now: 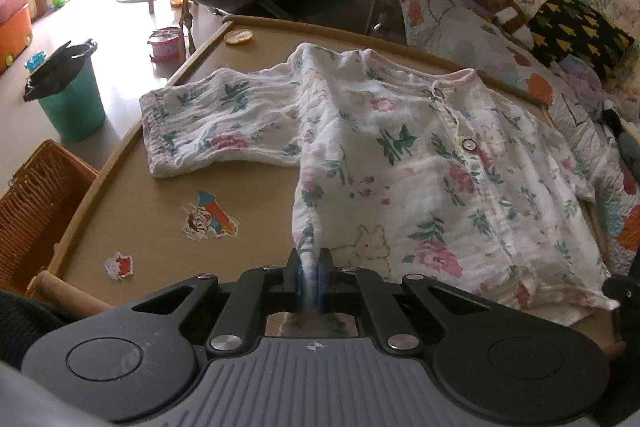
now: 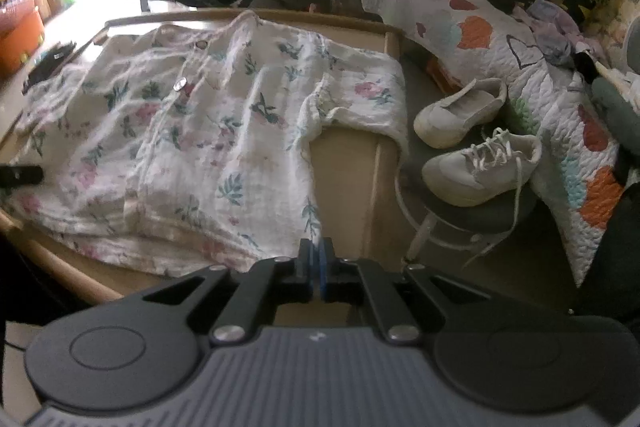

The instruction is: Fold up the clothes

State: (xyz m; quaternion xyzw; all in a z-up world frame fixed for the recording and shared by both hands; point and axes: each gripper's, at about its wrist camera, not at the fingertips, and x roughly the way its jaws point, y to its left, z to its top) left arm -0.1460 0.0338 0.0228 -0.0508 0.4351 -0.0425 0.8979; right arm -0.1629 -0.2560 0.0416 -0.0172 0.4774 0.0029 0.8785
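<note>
Both grippers are clamped on the floral shirt (image 1: 400, 155) at its near hem. The left gripper (image 1: 309, 277) pinches a bunched fold at the shirt's left bottom corner; the right gripper (image 2: 317, 269) has only a thin edge of the right bottom corner between its blue pads (image 2: 325, 267).

Risks as I see them:
- Right pinch looks shallow — any sideways pull and the hem could slide out, so half the fold drops.
- The fabric is crinkly gauze and already bunched in the left jaws; if I lift unevenly the body will twist and the fold line goes crooked.
- Right sleeve (image 2: 360, 99) hangs over the far right edge of the table (image 1: 160, 227), above the white shoes (image 2: 472, 147) on the stool. Drag the shirt rightward and its weight could pull the cloth off the table.
- Left sleeve (image 1: 208, 123) is spread flat and not tucked — folding the hem up now would leave it sticking out.

Position: the shirt lies face up, buttons showing, collar at the far side, hem toward me. It spreads away from both grippers, left one at the near-left corner, right one at the near-right corner. The small yellow lid (image 1: 238, 36) at the far corner is well clear of the cloth.
</note>
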